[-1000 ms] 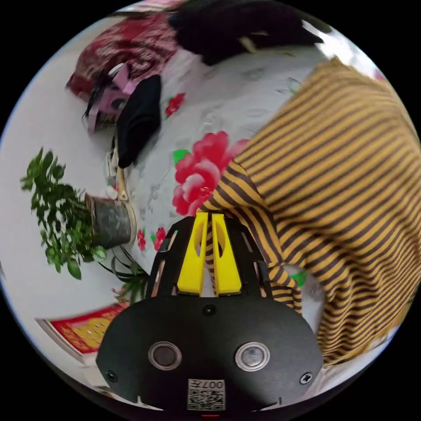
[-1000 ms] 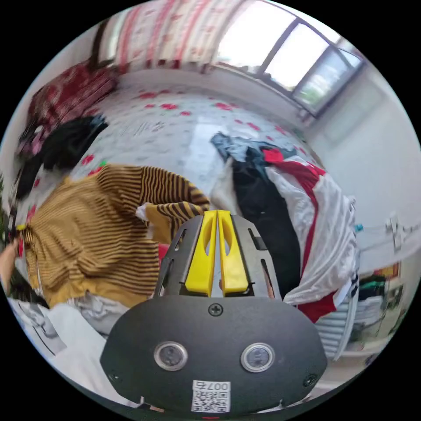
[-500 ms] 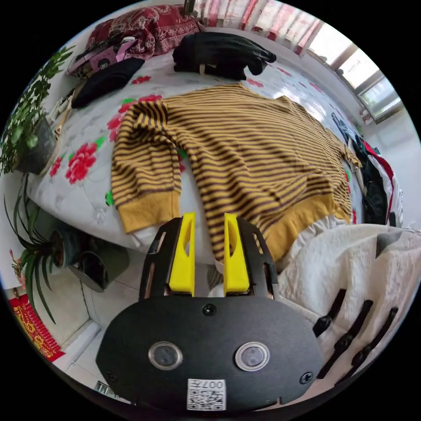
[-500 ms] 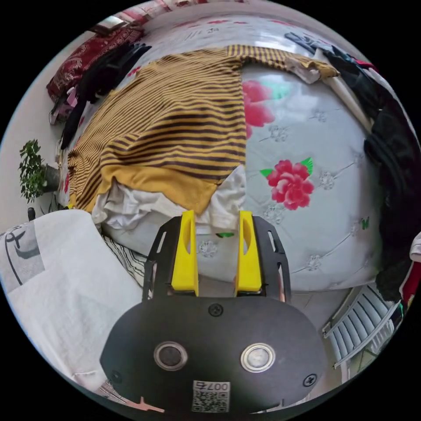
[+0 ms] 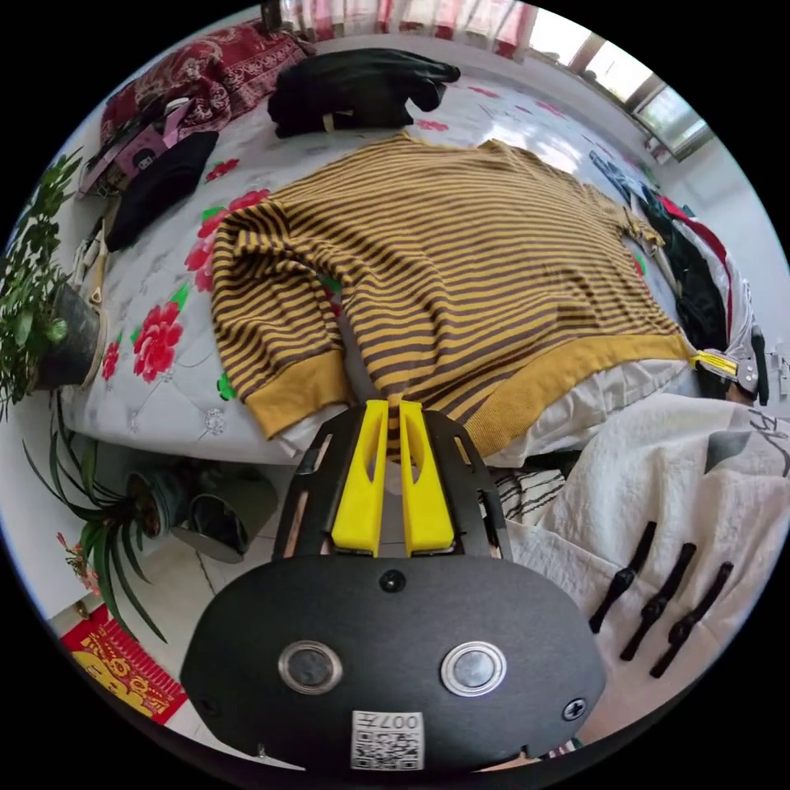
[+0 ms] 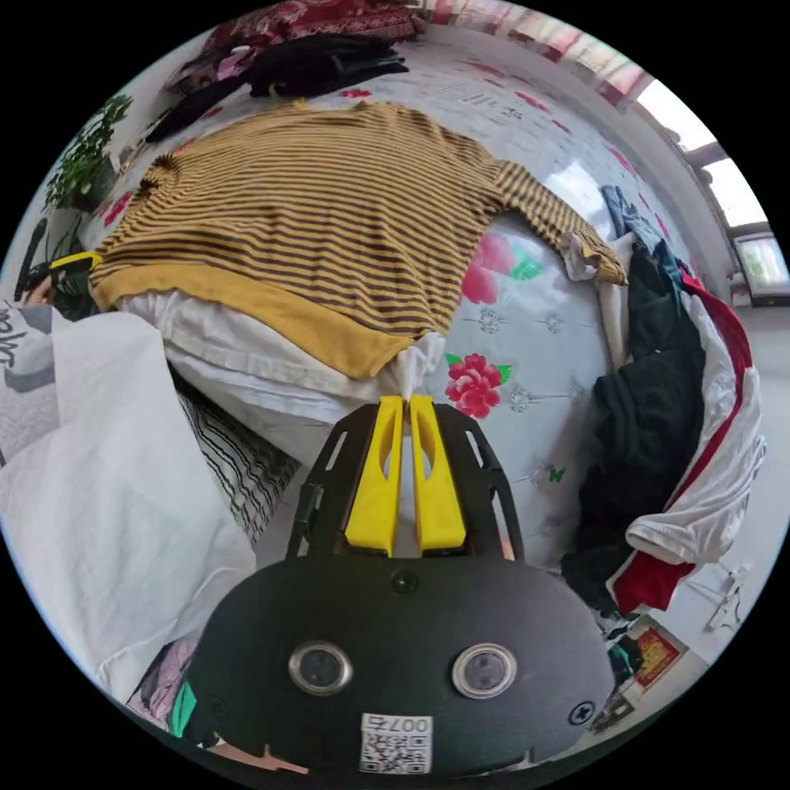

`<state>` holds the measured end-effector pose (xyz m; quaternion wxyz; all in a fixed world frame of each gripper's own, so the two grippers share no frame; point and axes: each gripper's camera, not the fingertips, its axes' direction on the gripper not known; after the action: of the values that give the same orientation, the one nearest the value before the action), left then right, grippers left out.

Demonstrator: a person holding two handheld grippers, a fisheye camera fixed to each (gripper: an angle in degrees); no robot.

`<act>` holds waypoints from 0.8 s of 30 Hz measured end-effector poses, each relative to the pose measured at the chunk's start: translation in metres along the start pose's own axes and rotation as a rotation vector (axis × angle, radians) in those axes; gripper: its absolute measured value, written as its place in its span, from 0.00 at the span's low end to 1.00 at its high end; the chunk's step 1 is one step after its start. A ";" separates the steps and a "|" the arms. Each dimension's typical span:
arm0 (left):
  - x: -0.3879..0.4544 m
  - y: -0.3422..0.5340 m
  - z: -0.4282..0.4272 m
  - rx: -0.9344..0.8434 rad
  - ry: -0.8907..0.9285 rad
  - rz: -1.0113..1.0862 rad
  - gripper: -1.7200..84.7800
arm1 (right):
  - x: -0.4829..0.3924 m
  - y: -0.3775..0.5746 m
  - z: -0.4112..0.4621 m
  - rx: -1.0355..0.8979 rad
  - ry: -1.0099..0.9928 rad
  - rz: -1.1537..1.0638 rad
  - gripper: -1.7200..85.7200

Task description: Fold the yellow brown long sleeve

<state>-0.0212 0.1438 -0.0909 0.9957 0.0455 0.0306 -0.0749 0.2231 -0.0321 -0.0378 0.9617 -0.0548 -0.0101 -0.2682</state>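
The yellow-brown striped long sleeve (image 5: 461, 271) lies spread flat on the flowered bed (image 5: 156, 354), hem toward me, with a white under-layer showing below the hem. My left gripper (image 5: 393, 407) is shut on the hem near its left corner, beside the sleeve (image 5: 271, 329) that is folded down. My right gripper (image 6: 405, 401) is shut on the white under-layer at the hem's right corner (image 6: 411, 366). The right gripper (image 5: 724, 364) also shows at the hem's far end in the left gripper view. The left gripper (image 6: 72, 262) shows in the right gripper view.
A pile of black, white and red clothes (image 6: 675, 395) lies on the bed's right side. Black garments (image 5: 346, 82) and a red patterned cushion (image 5: 206, 74) sit at the far end. Potted plants (image 5: 49, 329) stand left of the bed. The person's white clothing (image 6: 90, 461) is close by.
Half a second ago both grippers stood open just short of the hem. Both are shut on it now, one at each bottom corner.
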 end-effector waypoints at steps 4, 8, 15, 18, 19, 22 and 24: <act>-0.006 0.030 0.029 -0.040 -0.013 -0.040 0.02 | 0.014 0.021 0.037 -0.043 -0.205 0.125 0.02; -0.009 0.048 0.048 -0.102 -0.030 -0.041 0.02 | -0.012 0.031 0.074 -0.120 -0.259 0.077 0.02; -0.066 0.081 0.020 -0.173 -0.144 -0.168 0.02 | -0.048 0.046 0.096 -0.242 -0.212 -0.122 0.02; -0.094 0.105 -0.017 -0.066 -0.090 -0.226 0.02 | -0.035 0.056 0.080 -0.186 -0.212 -0.052 0.03; -0.107 0.114 -0.031 -0.026 -0.083 -0.265 0.03 | -0.028 0.060 0.072 -0.155 -0.201 -0.010 0.03; -0.138 0.130 -0.054 0.058 -0.110 -0.389 0.05 | -0.023 0.062 0.045 -0.010 -0.132 0.023 0.04; -0.155 0.131 -0.059 0.103 -0.103 -0.456 0.08 | -0.032 0.052 0.038 0.060 -0.097 -0.003 0.05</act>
<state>-0.1578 0.3012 -0.1279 0.9497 0.0843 -0.0148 -0.3013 0.2226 0.0329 -0.0067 0.9610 -0.0387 -0.0650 -0.2661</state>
